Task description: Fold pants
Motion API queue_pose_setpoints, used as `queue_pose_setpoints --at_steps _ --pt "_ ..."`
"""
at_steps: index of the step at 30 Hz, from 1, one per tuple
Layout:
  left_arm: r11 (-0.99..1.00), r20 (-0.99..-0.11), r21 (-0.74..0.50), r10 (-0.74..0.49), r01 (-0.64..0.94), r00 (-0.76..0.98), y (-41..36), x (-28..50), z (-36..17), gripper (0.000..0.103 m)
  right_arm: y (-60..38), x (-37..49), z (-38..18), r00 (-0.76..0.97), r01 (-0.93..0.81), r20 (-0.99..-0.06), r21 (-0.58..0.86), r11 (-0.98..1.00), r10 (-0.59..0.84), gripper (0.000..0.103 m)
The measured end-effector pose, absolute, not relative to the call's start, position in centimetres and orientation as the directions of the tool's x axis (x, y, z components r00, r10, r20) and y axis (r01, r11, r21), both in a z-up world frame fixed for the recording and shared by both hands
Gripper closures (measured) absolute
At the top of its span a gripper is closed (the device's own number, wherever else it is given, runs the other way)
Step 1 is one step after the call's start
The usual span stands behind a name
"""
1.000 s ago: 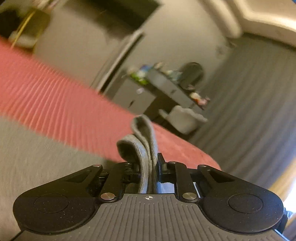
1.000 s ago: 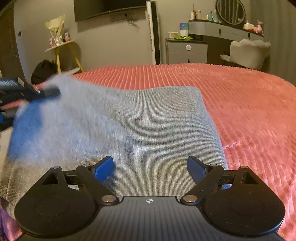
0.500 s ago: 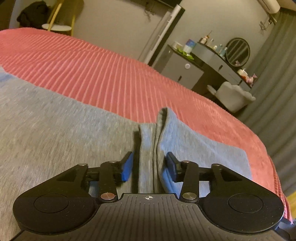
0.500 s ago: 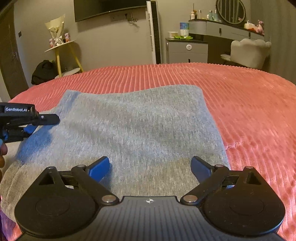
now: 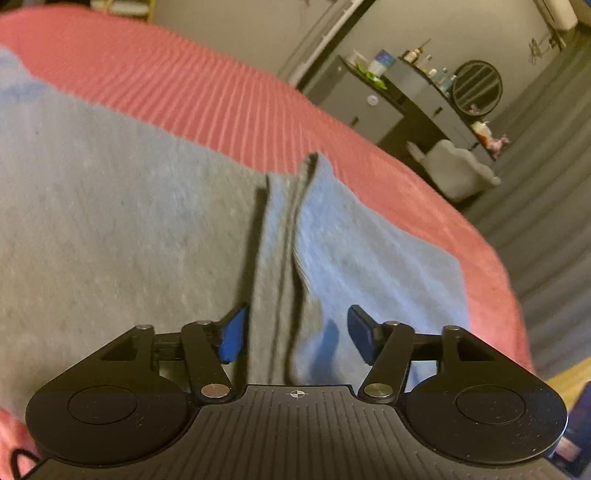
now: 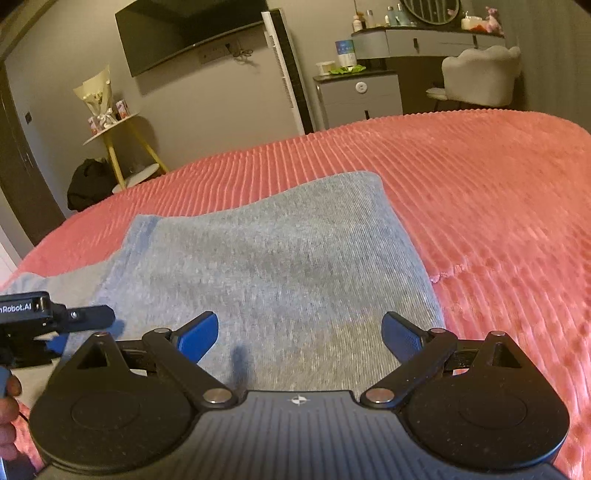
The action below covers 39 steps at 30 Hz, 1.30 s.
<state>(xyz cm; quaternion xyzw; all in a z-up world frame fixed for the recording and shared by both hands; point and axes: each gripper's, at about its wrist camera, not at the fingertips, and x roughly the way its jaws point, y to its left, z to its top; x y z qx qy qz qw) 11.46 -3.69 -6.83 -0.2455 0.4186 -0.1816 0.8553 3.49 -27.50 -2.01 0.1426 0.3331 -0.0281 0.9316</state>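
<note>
The grey pants lie folded flat on the red ribbed bedspread. In the left wrist view a raised fold of the pants stands between the jaws of my left gripper, which is open and not clamping it. The rest of the pants spreads to the left. My right gripper is open and empty, low over the near edge of the pants. The left gripper also shows at the left edge of the right wrist view.
The bedspread's right edge drops toward grey curtains. Beyond the bed stand a dresser with a round mirror, a white chair, a yellow side table and a wall television.
My left gripper carried the pants' edge over, lowered it onto the pants and opened its jaws, letting the fold go. My right gripper stayed open, shifting slightly.
</note>
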Motion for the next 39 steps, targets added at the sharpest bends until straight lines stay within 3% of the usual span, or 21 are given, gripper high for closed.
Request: queue_pose_setpoints --at_steps 4,9,17,19,20,21,25,29,33,39 --pt "0.752 -0.595 -0.655 -0.573 0.072 0.564 -2.7 11.7 -8.0 0.037 -27.8 3.3 -1.8 0.780 0.158 -0.623 0.289 0.944 0.060 0.007" --pt "0.725 -0.595 -0.688 -0.579 0.018 0.557 -1.9 12.2 -8.8 0.061 -27.7 3.3 -1.9 0.781 0.149 -0.620 0.304 0.941 0.076 0.007" --pt "0.630 -0.534 -0.777 -0.677 0.023 0.506 -1.8 12.8 -10.2 0.063 -27.6 3.3 -2.0 0.775 0.123 -0.622 0.316 0.941 0.108 0.007" --pt "0.625 -0.536 -0.780 -0.697 0.038 0.477 -3.0 12.8 -10.7 0.069 -27.5 3.3 -2.0 0.771 0.097 -0.620 0.341 0.935 0.147 0.010" --pt "0.658 -0.559 -0.752 -0.674 0.046 0.484 -3.5 12.7 -10.7 0.080 -27.4 3.3 -1.9 0.763 0.083 -0.624 0.357 0.930 0.172 0.011" --pt "0.686 -0.579 -0.725 -0.653 0.058 0.488 -4.0 12.7 -10.7 0.083 -27.2 3.2 -2.0 0.751 0.073 -0.631 0.373 0.925 0.195 0.013" --pt "0.678 -0.572 -0.734 -0.651 0.043 0.499 -4.0 12.8 -10.5 0.087 -26.3 2.8 -2.1 0.699 0.034 -0.671 0.375 0.926 0.246 0.018" --pt "0.700 -0.582 -0.713 -0.626 0.044 0.520 -3.8 12.3 -9.8 0.088 -24.4 2.4 -2.0 0.681 0.027 -0.714 0.249 0.968 0.164 0.018" --pt "0.738 -0.589 -0.669 -0.599 0.087 0.543 -4.1 11.6 -8.4 0.088 -23.2 1.9 -1.7 0.689 0.056 -0.723 0.128 0.990 0.055 0.013" --pt "0.752 -0.585 -0.657 -0.554 0.054 0.592 -2.2 11.0 -7.2 0.088 -23.5 0.8 -1.0 0.730 0.093 -0.683 0.079 0.993 -0.014 0.006"
